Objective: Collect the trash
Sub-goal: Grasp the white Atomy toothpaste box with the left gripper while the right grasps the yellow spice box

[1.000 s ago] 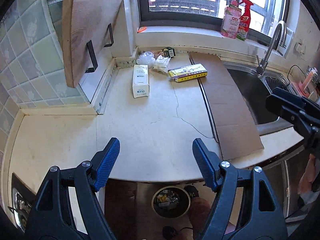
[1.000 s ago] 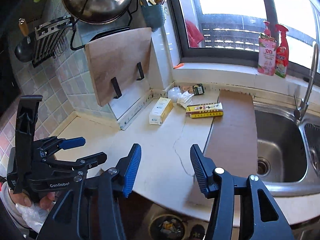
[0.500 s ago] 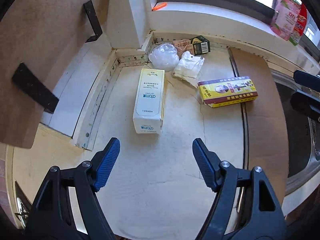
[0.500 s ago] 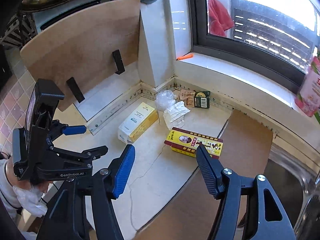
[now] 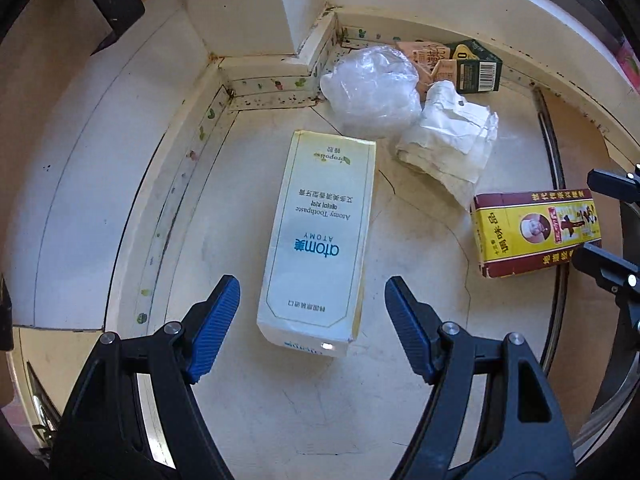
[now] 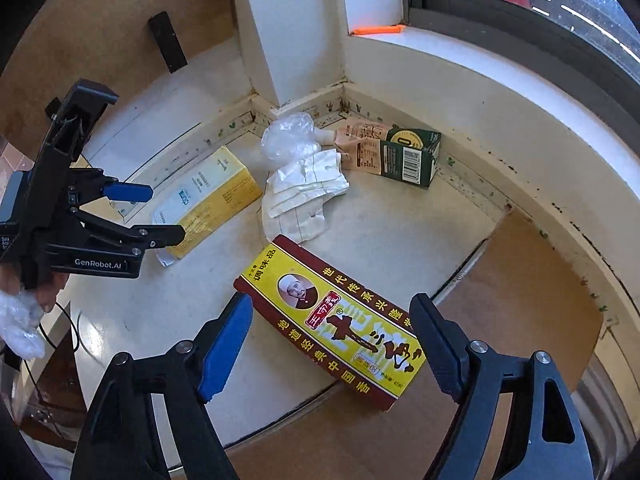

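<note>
The left gripper (image 5: 312,312) hung released above the cream stone counter (image 5: 400,420), its blue pads either side of the near end of the long white and pale-yellow toothpaste carton (image 5: 320,236), not touching it. Right of that carton, toward the corner, lay a crumpled clear plastic bag (image 5: 372,88) and a wad of white paper (image 5: 448,144). Behind the wad stood a small dark-green box with a barcode (image 6: 408,156). Farthest right of the carton, the right gripper (image 6: 332,344), jaws just widened and empty, straddled the yellow and maroon seasoning box (image 6: 332,320), which lay partly on a brown cardboard sheet (image 6: 520,300).
</note>
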